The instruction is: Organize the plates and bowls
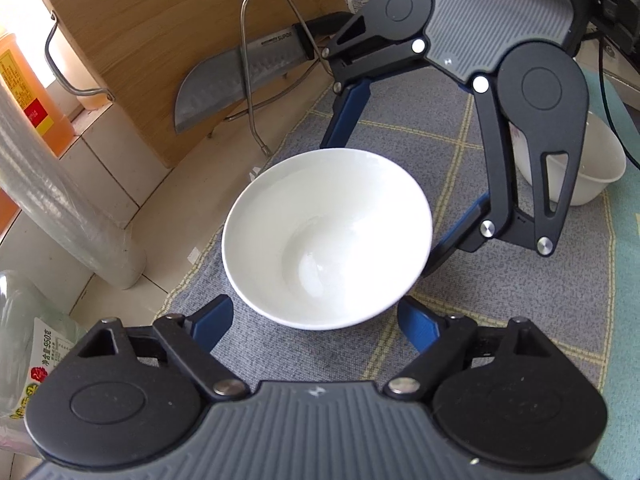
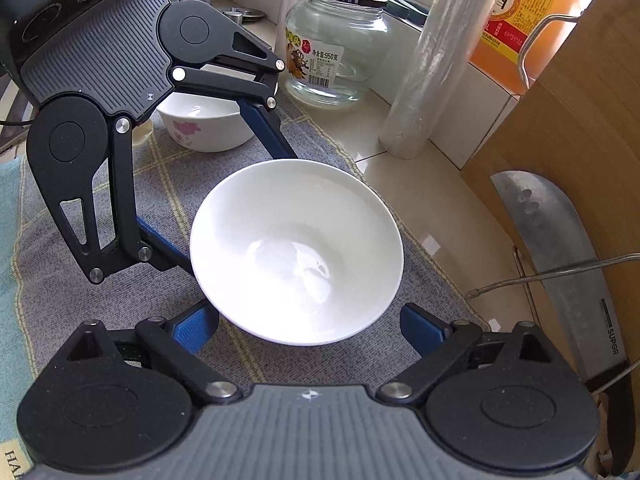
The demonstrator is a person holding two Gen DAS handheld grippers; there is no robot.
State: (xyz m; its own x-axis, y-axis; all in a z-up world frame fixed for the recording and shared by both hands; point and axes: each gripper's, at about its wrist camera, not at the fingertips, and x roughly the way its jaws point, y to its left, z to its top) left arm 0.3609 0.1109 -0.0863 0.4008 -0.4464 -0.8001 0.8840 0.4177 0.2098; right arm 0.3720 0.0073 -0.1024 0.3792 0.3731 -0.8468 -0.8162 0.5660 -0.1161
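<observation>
**Left wrist view: two grippers close in on one white bowl**

The white bowl (image 1: 326, 236) sits the right way up on a grey checked cloth (image 1: 440, 140). It is empty and clean. A second bowl, the flower bowl (image 2: 200, 128), stands well apart on the same cloth, behind the other gripper's arm. I see no plates in either picture.

So the job looks like it is only starting. The two bowls are not stacked yet, and nothing has been put away, as far as the pictures show. I think the next step is to pick up the white bowl.

The left gripper (image 1: 316, 320) comes at the bowl from one side. Its blue fingers stand apart, one on each side of the bowl's lower edge. They are just beside the bowl, but I cannot see them press on it.

The right gripper (image 2: 310, 320) comes from the other side. Its blue fingers also stand apart, wider than the bowl's foot, and do not seem to touch it.

A knife (image 1: 240, 76) in a wire rack leans on a wooden board (image 1: 140, 32) nearby. A glass jar (image 2: 336, 48) stands on the counter.
</observation>
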